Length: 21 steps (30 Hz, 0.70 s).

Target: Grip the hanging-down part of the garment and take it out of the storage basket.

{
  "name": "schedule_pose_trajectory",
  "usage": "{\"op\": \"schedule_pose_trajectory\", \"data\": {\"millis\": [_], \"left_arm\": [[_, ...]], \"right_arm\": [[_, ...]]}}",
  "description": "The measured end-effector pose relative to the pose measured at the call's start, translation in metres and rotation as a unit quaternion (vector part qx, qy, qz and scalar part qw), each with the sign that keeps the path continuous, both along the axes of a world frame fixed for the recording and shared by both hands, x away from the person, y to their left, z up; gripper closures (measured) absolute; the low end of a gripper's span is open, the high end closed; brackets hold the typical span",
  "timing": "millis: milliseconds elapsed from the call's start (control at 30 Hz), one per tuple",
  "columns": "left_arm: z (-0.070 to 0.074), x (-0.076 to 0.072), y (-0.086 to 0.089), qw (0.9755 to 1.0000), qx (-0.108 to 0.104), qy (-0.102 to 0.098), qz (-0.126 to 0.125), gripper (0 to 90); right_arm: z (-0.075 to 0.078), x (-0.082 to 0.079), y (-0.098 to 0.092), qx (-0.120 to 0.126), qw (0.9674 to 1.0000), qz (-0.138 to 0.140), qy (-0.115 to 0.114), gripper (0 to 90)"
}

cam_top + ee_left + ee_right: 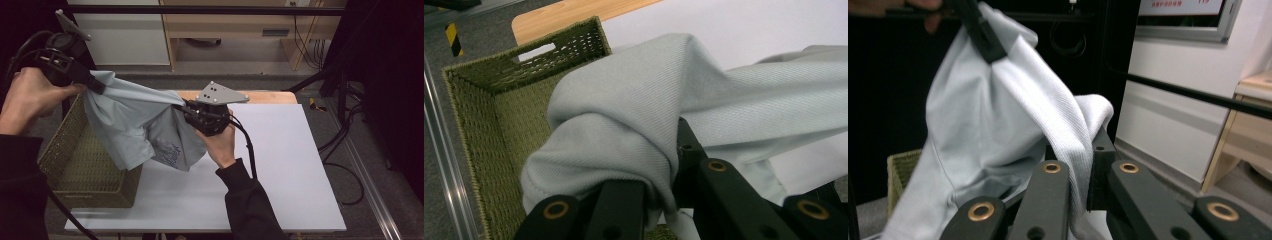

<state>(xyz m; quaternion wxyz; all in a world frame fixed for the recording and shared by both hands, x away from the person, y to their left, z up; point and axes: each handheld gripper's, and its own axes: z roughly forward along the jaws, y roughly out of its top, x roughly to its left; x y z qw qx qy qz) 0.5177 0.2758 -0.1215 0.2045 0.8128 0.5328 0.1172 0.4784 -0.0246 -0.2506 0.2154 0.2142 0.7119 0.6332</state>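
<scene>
Pale grey-blue cotton shirt (135,125) hangs over the olive woven basket (75,160), pinched by left hand-held gripper (95,85) and right hand-held gripper (181,109). Risk: the thin pinches slip, or the hem snags the basket rim.

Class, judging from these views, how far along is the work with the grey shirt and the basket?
Done: both grippers, left and right, are shut on the light grey T-shirt, which is lifted. In hand: it hangs stretched between them over the green woven basket and table. Left: likely spreading it flat or putting it away.
</scene>
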Motion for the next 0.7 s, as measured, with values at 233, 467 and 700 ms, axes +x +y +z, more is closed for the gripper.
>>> {"op": "schedule_pose_trajectory", "data": {"millis": [233,467,700], "left_arm": [[-0.007,0.001,-0.004,1.0000,0.002,0.006,-0.007,84.4],[-0.013,0.004,-0.010,0.9999,0.009,0.009,-0.009,84.5],[-0.013,0.004,-0.009,0.9999,0.011,0.004,-0.004,84.5]], "right_arm": [[-0.044,0.008,0.001,-0.009,0.9988,0.002,0.048,87.2],[-0.094,0.016,0.009,-0.019,0.9953,0.010,0.095,75.1],[-0.111,0.010,0.008,-0.013,0.9946,0.026,0.100,42.7]]}}
